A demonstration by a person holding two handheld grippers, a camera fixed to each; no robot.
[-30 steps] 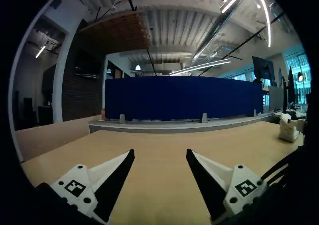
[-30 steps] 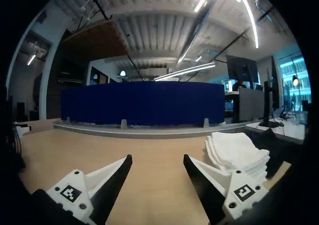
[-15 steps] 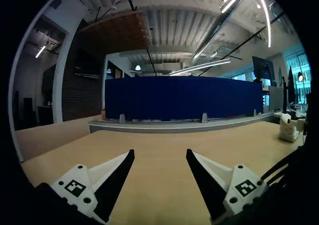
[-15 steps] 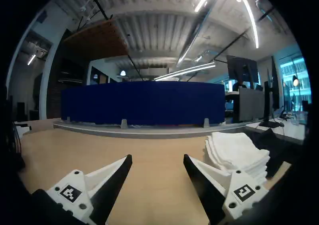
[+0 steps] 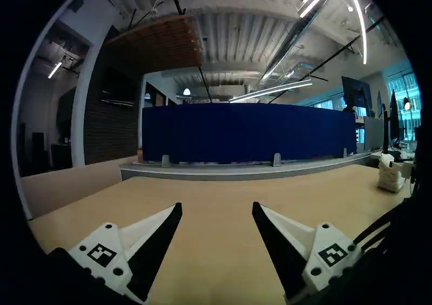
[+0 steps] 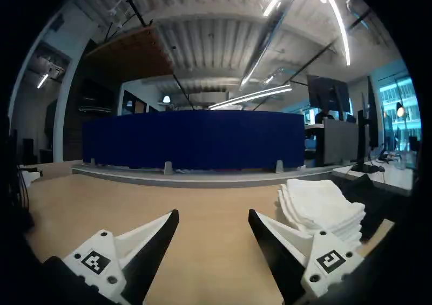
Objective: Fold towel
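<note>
A stack of several folded white towels [image 6: 319, 205] lies on the wooden table [image 6: 210, 213], just right of my right gripper [image 6: 213, 221], which stands open with nothing between its fingers. In the left gripper view the same stack of towels [image 5: 390, 174] is small at the far right edge of the table [image 5: 216, 197]. My left gripper [image 5: 217, 214] is open over bare wood and holds nothing.
A long blue partition [image 5: 245, 132] on a grey ledge [image 5: 237, 171] closes off the far side of the table. Monitors [image 6: 332, 97] and desks stand beyond on the right. Dark cables [image 5: 383, 224] hang at the left gripper view's lower right.
</note>
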